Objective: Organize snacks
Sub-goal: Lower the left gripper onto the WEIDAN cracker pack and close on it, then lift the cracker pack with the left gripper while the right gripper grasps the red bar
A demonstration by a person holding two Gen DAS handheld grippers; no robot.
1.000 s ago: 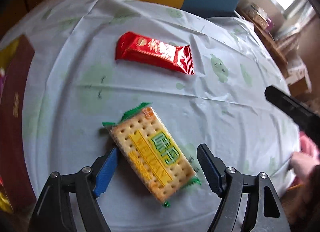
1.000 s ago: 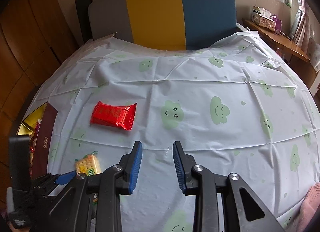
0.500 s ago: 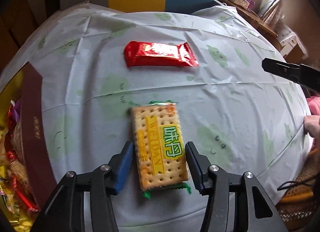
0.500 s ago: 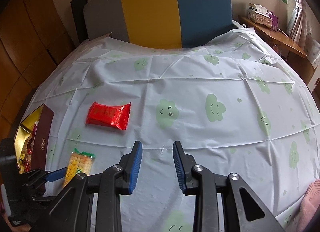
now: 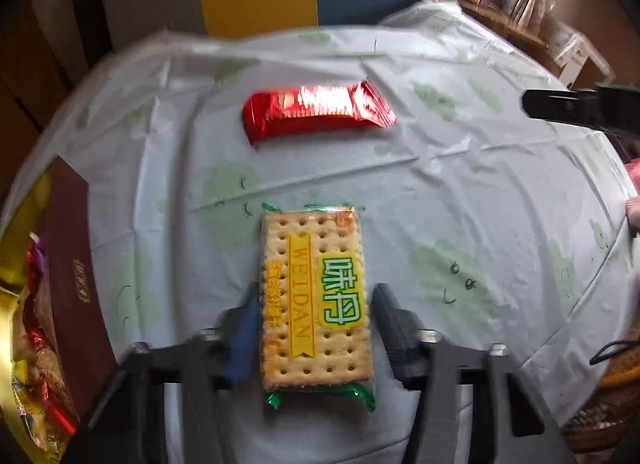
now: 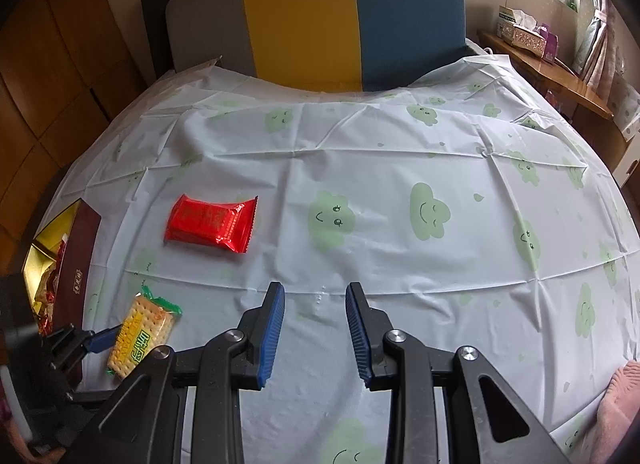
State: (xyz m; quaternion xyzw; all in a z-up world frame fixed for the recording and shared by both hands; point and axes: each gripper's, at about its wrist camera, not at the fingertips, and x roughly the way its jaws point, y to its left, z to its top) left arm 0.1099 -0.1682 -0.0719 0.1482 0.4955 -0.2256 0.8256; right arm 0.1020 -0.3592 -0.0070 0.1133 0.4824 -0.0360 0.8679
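A cracker pack (image 5: pixel 316 296) with yellow and green print lies lengthwise between the fingers of my left gripper (image 5: pixel 314 316). Its jaws are closing, and both pads touch the pack's long sides. The right wrist view shows the same cracker pack (image 6: pixel 142 334) at the lower left, by the table's near edge. A red snack packet (image 5: pixel 316 110) lies flat beyond it on the white tablecloth (image 5: pixel 460 192); the right wrist view has this red packet (image 6: pixel 210 222) at its left. My right gripper (image 6: pixel 315 328) hovers over bare cloth, its blue pads apart with nothing between them.
A dark red box (image 5: pixel 72 284) with a gold inside holds several wrapped snacks (image 5: pixel 36 364) at the table's left edge. A yellow and blue chair back (image 6: pixel 352 16) stands behind the table. A wooden shelf with tissue boxes (image 6: pixel 524 32) is at the far right.
My left gripper has rolled until its fingers line up with the cracker pack's long sides, and its jaws have narrowed onto the pack. The right gripper has stayed put.
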